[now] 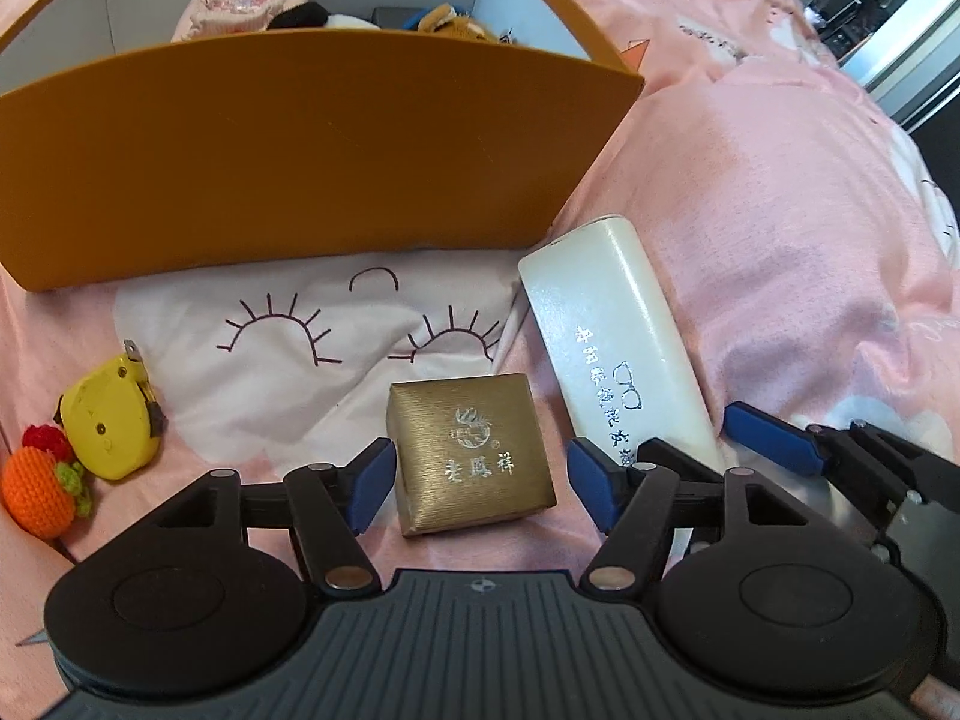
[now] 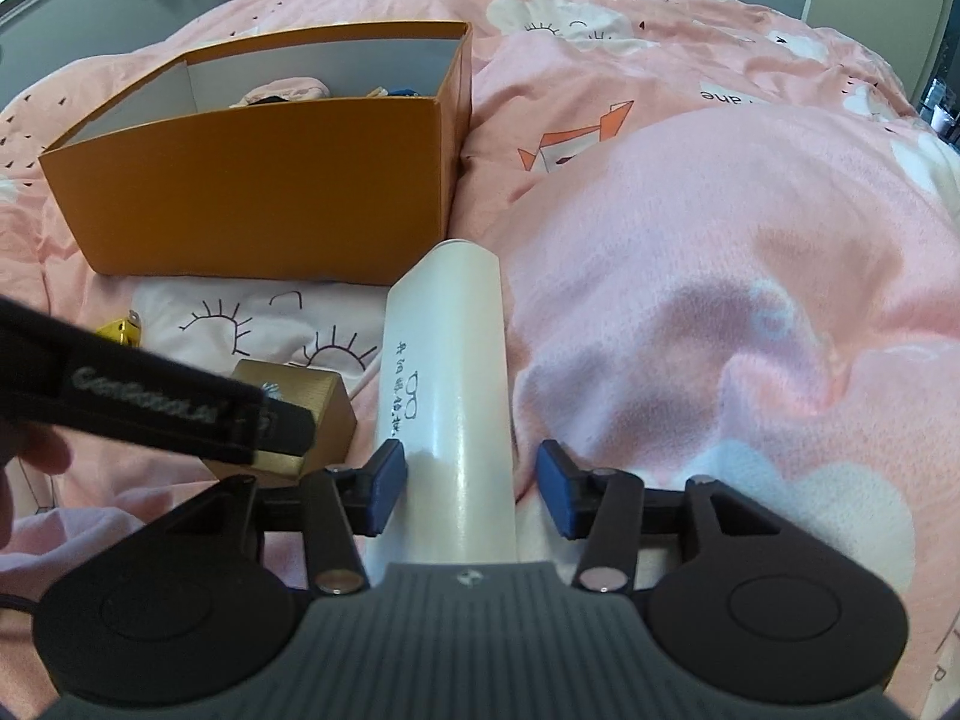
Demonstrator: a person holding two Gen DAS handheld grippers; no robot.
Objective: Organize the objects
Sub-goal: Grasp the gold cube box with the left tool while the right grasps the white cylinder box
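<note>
A gold jewellery box (image 1: 471, 451) lies on the pink bedspread between the open fingers of my left gripper (image 1: 483, 483), with a gap on each side; it also shows in the right wrist view (image 2: 312, 405). A white glasses case (image 1: 618, 336) lies to its right. My right gripper (image 2: 471, 495) is open and straddles the near end of the glasses case (image 2: 450, 396); its left pad (image 2: 384, 492) is close to or touching the case, its right pad apart. The orange box (image 1: 288, 162) stands behind, holding soft toys and a pink item.
A yellow tape measure (image 1: 111, 420) and an orange crocheted fruit (image 1: 39, 498) lie at the left. The orange box also shows in the right wrist view (image 2: 264, 180). The duvet bulges up on the right (image 2: 720, 300). The left gripper's arm (image 2: 150, 402) crosses the right wrist view.
</note>
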